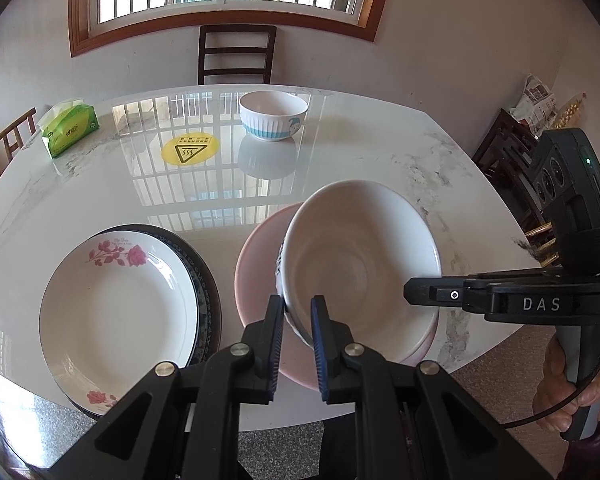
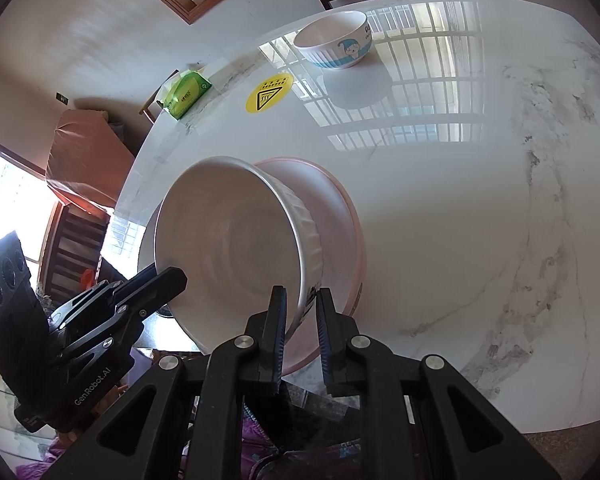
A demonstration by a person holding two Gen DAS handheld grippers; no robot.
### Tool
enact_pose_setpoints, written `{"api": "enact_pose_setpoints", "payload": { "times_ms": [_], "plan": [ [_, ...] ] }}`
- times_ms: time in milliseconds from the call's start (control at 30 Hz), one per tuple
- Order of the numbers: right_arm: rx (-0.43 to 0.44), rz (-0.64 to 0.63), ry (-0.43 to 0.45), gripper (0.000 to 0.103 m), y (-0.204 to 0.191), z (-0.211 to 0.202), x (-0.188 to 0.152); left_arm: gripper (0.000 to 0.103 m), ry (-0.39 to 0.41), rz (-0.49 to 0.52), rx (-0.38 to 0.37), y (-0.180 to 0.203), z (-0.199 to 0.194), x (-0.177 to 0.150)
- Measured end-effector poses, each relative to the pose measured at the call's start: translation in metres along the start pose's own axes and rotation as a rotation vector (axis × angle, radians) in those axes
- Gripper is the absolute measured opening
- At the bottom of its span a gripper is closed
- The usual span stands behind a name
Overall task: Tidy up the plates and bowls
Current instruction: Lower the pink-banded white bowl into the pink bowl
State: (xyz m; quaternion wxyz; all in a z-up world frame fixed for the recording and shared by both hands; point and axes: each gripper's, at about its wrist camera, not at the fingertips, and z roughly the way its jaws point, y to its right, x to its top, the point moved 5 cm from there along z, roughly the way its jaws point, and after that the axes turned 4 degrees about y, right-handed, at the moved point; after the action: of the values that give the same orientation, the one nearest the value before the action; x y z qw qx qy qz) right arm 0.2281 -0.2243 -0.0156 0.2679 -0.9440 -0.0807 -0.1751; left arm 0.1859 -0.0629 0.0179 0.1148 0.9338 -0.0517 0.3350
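Observation:
A white ribbed bowl [image 1: 360, 256] is held tilted over a pink plate [image 1: 256, 272] on the marble table [image 1: 80, 200]. My left gripper [image 1: 296, 308] is shut on the bowl's near left rim. My right gripper [image 2: 302, 300] is shut on the bowl's [image 2: 236, 240] opposite rim, over the pink plate [image 2: 340, 208]. A rose-patterned white plate [image 1: 116, 312] sits on a dark-rimmed plate [image 1: 204, 280] at the left. A white bowl with blue trim [image 1: 273, 115] stands at the far side; it also shows in the right wrist view [image 2: 334, 40].
A green tissue pack [image 1: 69, 128] lies at the far left of the table, and a yellow warning sticker [image 1: 190, 148] is near the middle. A dark chair [image 1: 236, 54] stands behind the table. The table's near edge is just under the plates.

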Motion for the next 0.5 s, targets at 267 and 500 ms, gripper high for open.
{"api": "enact_pose_setpoints", "payload": {
  "times_ms": [267,500],
  "plan": [
    [-0.003,0.003,-0.014,0.016,0.0001,0.0010,-0.0005,0.014,-0.008,0.002,0.004,-0.0015,0.0019,-0.0006],
    [-0.004,0.013,-0.029,0.016,0.0008,0.0026,-0.0005,0.014,-0.005,0.017,0.017,-0.0016,0.0019,-0.0019]
  ]
}}
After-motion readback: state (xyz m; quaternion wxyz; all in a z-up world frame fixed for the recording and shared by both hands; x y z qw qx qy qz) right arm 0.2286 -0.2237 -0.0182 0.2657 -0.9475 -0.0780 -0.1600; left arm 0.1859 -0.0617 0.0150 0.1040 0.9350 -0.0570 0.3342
